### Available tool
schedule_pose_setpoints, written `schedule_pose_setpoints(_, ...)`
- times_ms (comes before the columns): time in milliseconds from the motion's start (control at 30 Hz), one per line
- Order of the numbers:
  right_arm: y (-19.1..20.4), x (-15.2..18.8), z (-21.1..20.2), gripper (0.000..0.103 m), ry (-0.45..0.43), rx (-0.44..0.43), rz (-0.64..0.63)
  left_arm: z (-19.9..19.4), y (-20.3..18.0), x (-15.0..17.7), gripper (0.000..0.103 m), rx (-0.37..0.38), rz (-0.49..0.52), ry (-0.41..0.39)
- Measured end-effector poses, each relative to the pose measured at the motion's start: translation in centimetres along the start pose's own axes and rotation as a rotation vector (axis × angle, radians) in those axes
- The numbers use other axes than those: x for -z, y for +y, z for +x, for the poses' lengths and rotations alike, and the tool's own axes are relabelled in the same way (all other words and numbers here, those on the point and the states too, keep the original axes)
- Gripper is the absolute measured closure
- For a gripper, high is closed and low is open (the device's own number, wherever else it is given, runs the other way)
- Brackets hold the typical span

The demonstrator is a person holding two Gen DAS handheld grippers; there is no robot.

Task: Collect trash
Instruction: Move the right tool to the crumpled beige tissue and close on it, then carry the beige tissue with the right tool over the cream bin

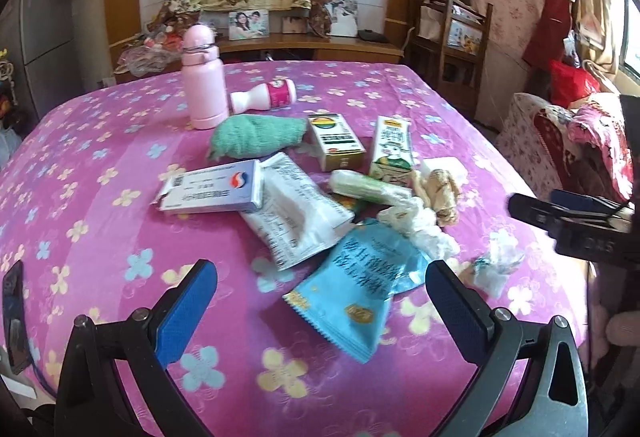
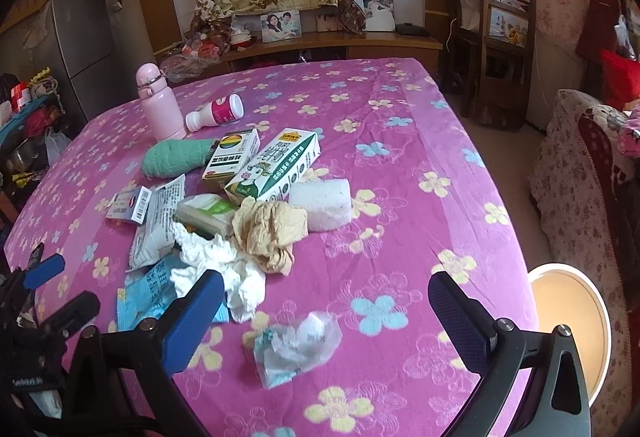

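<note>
Blue wrapper (image 1: 352, 289) flat on pink cloth (image 1: 100, 197), long axis running diagonally from near edge up toward pile. Lies just ahead of left gripper (image 1: 320, 313), between its wide-spread, empty fingers. Clear wrapper (image 2: 298, 343) crumpled, no clear axis, just ahead of right gripper (image 2: 326, 321), its fingers also wide, empty. Both grippers hover low over near edge, angled down. Tissue (image 2: 224, 269), tan wad (image 2: 272, 233), cartons behind.

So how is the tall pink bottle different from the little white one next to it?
The pink bottle stands upright; the white bottle lies on its side. The pink bottle is clearly larger and pink all over, while the white bottle has a magenta label band. Both sit at the far side of the flowered tablecloth.
</note>
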State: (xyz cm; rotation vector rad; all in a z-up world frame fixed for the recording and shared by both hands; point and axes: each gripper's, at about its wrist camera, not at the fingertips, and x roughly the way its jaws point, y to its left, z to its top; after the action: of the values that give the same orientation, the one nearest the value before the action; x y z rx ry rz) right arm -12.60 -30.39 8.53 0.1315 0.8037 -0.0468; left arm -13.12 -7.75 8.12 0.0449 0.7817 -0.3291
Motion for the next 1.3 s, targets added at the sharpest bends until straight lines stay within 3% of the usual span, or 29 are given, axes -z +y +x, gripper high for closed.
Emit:
schedule_pose_setpoints(100,0.3,-0.7,1.4,0.001,0.009,-0.037,0.000,0.0,-0.3,-0.4,0.000,0.004,0.007,-0.011)
schedule_pose_setpoints(167,0.9,-1.2,2.6,0.007,0.026,-0.055,-0.015,0.0,-0.5,-0.7,0.000,-0.001,0.012,-0.016)
schedule_pose_setpoints(367,1.9,-2.5,6.8,0.042,0.109,-0.141,0.003,0.7,-0.4,-1.2,0.000,-0.012,0.017,0.006)
schedule_pose_setpoints(433,1.9,-2.5,8.3,0.064,0.146,-0.165,0.023,1.1,-0.5,-1.4,0.000,0.000,0.015,0.023)
schedule_pose_setpoints(533,1.4,-2.1,8.9,0.075,0.161,-0.201,0.064,1.7,-0.8,-1.5,0.000,0.015,0.016,0.041)
schedule_pose_setpoints(767,-1.2,-2.1,4.4,0.078,0.061,-0.216,0.107,3.6,-3.0,-2.8,0.000,0.051,0.045,0.062)
schedule_pose_setpoints(933,-3.3,-1.8,1.7,0.078,0.026,-0.208,0.124,6.2,-6.2,-3.9,0.006,0.028,0.139,0.099)
schedule_pose_setpoints(1033,-4.4,-1.4,0.7,0.078,0.019,-0.206,0.136,8.6,-7.8,-4.2,0.041,0.016,0.182,0.182)
schedule_pose_setpoints(1067,-4.6,-1.2,0.5,0.078,0.017,-0.207,0.138,9.3,-8.0,-4.2,0.061,0.020,0.185,0.215)
schedule_pose_setpoints(1100,-4.8,-1.1,0.2,0.078,0.015,-0.208,0.139,10.1,-8.2,-4.2,0.073,0.028,0.184,0.255)
schedule_pose_setpoints(1167,-5.2,-0.6,-0.2,0.078,0.009,-0.208,0.142,10.9,-8.2,-4.0,0.079,0.045,0.173,0.288)
schedule_pose_setpoints(1300,-6.2,-0.1,-1.0,0.078,-0.001,-0.201,0.148,9.3,-8.3,-4.6,0.089,0.098,0.161,0.261)
